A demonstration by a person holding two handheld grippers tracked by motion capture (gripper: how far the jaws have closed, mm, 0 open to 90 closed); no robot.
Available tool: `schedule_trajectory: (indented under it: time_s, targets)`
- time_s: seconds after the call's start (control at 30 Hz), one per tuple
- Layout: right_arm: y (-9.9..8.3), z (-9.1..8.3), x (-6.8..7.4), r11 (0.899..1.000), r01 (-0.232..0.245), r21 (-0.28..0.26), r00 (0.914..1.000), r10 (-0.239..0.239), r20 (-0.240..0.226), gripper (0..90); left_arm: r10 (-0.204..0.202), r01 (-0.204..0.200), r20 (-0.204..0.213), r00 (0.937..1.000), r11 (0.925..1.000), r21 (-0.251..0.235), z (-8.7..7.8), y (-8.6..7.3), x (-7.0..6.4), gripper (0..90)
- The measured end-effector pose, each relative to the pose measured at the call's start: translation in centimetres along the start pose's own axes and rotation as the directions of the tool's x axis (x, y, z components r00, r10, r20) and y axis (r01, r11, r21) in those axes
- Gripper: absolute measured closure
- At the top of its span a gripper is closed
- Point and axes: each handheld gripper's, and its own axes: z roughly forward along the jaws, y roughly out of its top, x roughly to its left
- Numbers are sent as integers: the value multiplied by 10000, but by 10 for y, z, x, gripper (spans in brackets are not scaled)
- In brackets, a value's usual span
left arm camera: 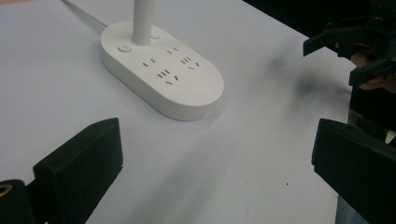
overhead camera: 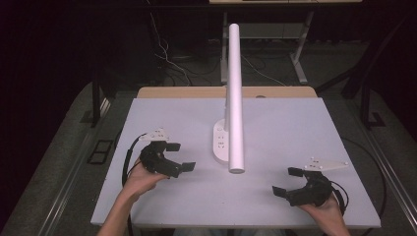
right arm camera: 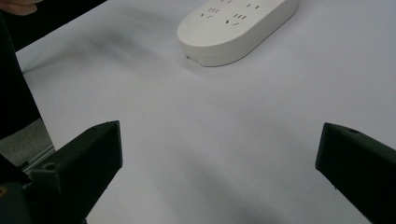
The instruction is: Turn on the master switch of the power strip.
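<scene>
Power strip (overhead camera: 221,142): white oval base, mid-bench (overhead camera: 295,128), flat, sockets up; white lamp tube (overhead camera: 234,98) rises from its far end. Left gripper (overhead camera: 179,157): fingers wide apart, empty, near strip's left side. Right gripper (overhead camera: 286,182): fingers wide apart, empty, well apart at right. Bare bench surface between grippers and strip.

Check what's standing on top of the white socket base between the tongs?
A white lamp post rises from the far end of the socket base, beside a round button. Bare outlets cover the remaining top; nothing is plugged in. The post's foot hides the spot beneath it.
</scene>
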Motion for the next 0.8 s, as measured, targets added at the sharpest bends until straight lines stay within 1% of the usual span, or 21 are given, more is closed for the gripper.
schedule_trajectory:
  time_s: [0.1,0.17,0.2,0.37,0.53,0.63,0.8]
  targets:
    - [0,0,0,10000,31,7,10000,-31,-3,1,90,-90,1,10000,10000,30,0,3,2,8]
    - [0,0,0,10000,6,33,10000,-6,-2,1,58,-58,-41,10000,10000,21,1,6,2,9]
    - [0,0,0,10000,4,38,10000,-4,1,1,136,-136,-45,9999,9999,78,1,8,4,10]
    - [-1,0,-1,10000,1,21,10000,-2,14,1,123,-122,-50,9999,9998,143,4,13,7,15]
    - [-1,0,0,10000,-23,55,10000,24,-26,1,154,-152,-37,9999,9993,342,7,18,11,17]
    - [-1,0,0,10000,-29,55,10000,29,-16,1,105,-103,-43,9999,9994,316,8,21,14,19]
    - [-1,0,-1,10000,-24,60,10000,24,-17,1,138,-135,-81,9999,9993,353,8,26,17,24]
